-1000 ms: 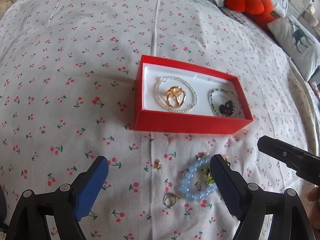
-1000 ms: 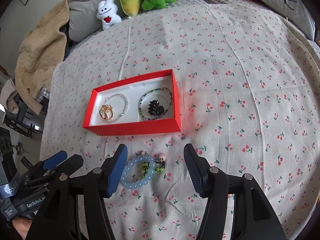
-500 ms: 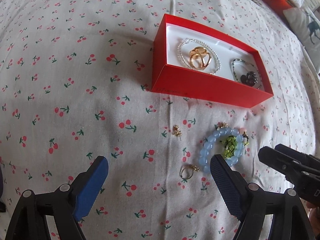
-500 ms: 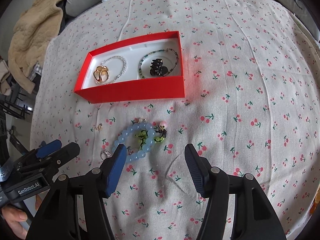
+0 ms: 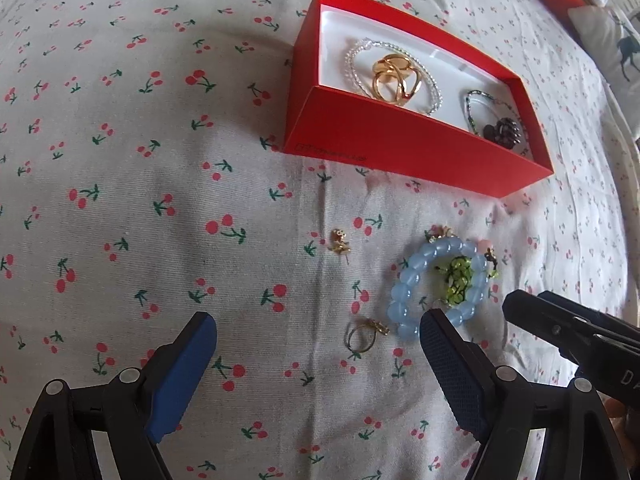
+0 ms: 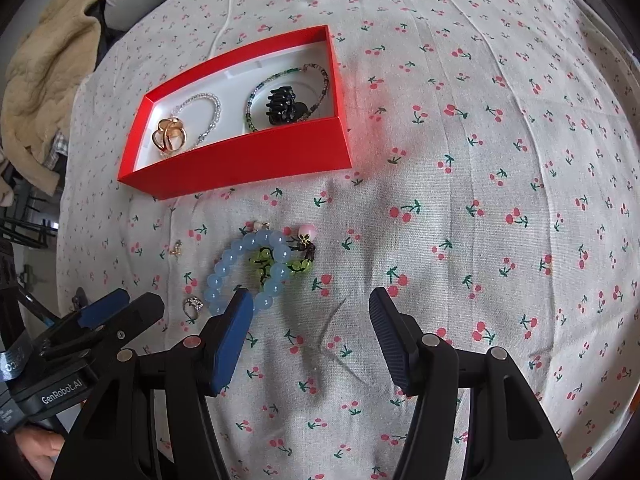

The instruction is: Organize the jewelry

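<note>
A bed covered in a cream cherry-print sheet [image 5: 120,200] holds an open red box [image 5: 412,148] with a white lining, and everything else is placed here in relation to that box. Inside it, at one end, lie a gold knot-shaped piece [image 5: 396,78] within a clear beaded bracelet [image 6: 204,114]; at the other end a black hair claw [image 6: 286,106] sits inside a dark beaded strand [image 6: 288,76]. On the sheet, just in front of the box's long near wall, lies a pale blue bead bracelet [image 5: 432,280] with a green beaded charm [image 5: 460,280] inside its loop and a small pink bead [image 6: 308,232] at its edge. Further from the box, beside the bracelet, rest a tiny gold stud earring [image 5: 340,242] and a thin ring [image 5: 362,336]. The left gripper [image 5: 316,360] hangs over the sheet on the near side of the box with its blue jaws spread wide and empty, the ring between them but untouched. The right gripper [image 6: 312,328] is also spread and empty, one jaw tip overlapping the bracelet's lower edge in view. Risks, as a judgement: the soft sheet may bunch into a closing pinch, the ring and earring are small enough to slip or be flicked away, and the two grippers work close enough to collide.
</note>
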